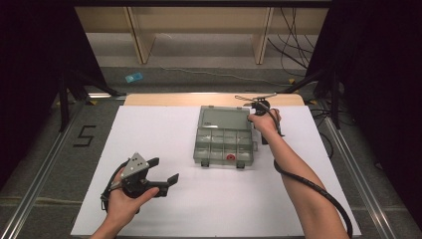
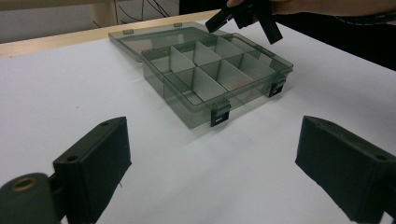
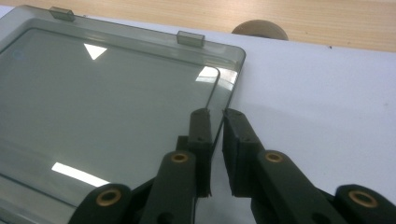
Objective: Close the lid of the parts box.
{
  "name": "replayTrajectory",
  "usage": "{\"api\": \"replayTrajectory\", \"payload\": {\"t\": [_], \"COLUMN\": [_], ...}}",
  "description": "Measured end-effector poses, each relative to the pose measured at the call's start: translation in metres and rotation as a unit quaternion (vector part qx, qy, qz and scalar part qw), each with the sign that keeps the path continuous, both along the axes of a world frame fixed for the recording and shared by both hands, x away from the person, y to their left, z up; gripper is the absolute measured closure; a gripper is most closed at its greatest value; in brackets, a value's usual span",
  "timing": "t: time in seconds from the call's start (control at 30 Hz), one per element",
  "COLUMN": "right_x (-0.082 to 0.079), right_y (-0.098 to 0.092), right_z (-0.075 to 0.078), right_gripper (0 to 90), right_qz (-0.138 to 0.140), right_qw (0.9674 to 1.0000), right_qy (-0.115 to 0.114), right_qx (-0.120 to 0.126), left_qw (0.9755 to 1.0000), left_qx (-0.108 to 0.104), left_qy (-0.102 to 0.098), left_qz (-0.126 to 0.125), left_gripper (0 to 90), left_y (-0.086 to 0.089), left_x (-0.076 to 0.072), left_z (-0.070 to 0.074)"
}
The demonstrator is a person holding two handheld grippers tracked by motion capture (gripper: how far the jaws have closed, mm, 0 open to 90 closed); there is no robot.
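Right tongs [image 3: 215, 122] are pinching the right-hand edge of the open lid [image 3: 107, 107] of a smoky clear plastic box [image 1: 224, 145], jaws nearly together with the thin lid wall between them. No earlier look to compare with. Left tongs [image 1: 161, 172] are hanging wide and empty over the white table [image 1: 164, 209], well apart from the box, at its near-left.

Risks, as judged from here:
- Grip is sitting on a narrow rim near a corner; the slick plastic could be slipping out if the lid is swung.
- Pulling from one side could be twisting the lid on its hinge or dragging the light box across the table, since nothing is steadying the base.
- Lid dropping shut hard could jolt the contents.

Box is lying mid-table, lid folded back flat towards the far side. Compartments [image 2: 205, 70] are looking empty, save one small red thing [image 1: 230, 157] in a front cell.
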State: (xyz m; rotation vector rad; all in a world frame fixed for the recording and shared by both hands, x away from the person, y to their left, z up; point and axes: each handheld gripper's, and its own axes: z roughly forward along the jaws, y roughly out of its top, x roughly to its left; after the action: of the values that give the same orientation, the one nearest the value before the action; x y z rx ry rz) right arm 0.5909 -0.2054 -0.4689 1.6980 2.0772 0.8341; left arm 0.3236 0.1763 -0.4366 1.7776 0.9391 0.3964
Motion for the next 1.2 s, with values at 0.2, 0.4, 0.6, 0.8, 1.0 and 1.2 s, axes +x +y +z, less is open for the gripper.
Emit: {"api": "replayTrajectory", "payload": {"t": [0.2, 0.4, 0.6, 0.8, 1.0, 1.2], "right_x": [0.0, 0.0, -0.004, -0.004, -0.004, -0.006], "right_y": [0.005, 0.008, 0.019, 0.017, 0.017, 0.019], "right_z": [0.002, 0.001, 0.003, 0.002, 0.002, 0.004], "right_gripper": [84.6, 86.4, 88.4, 89.2, 89.5, 89.8], "right_qz": [-0.009, -0.026, -0.085, -0.076, -0.07, -0.084], "right_qw": [0.9998, 0.9995, 0.9964, 0.9968, 0.9971, 0.9961], "right_qy": [0.0, -0.002, 0.003, -0.007, -0.018, -0.018], "right_qx": [-0.016, -0.015, 0.001, -0.025, -0.024, -0.023], "left_qw": [1.0, 1.0, 1.0, 1.0, 0.9999, 1.0], "left_qx": [0.0, 0.003, 0.006, 0.009, 0.007, 0.004], "left_qy": [0.003, 0.004, 0.004, 0.002, 0.008, 0.007], "left_qz": [0.0, 0.001, 0.001, -0.002, 0.003, 0.0], "left_gripper": [9.7, 9.8, 9.9, 10.0, 10.1, 11.3], "left_y": [0.0, 0.0, 0.0, 0.001, 0.0, -0.001], "left_x": [0.0, 0.0, 0.001, 0.002, 0.002, 0.002], "left_z": [0.0, -0.001, -0.002, -0.003, -0.004, -0.004]}}
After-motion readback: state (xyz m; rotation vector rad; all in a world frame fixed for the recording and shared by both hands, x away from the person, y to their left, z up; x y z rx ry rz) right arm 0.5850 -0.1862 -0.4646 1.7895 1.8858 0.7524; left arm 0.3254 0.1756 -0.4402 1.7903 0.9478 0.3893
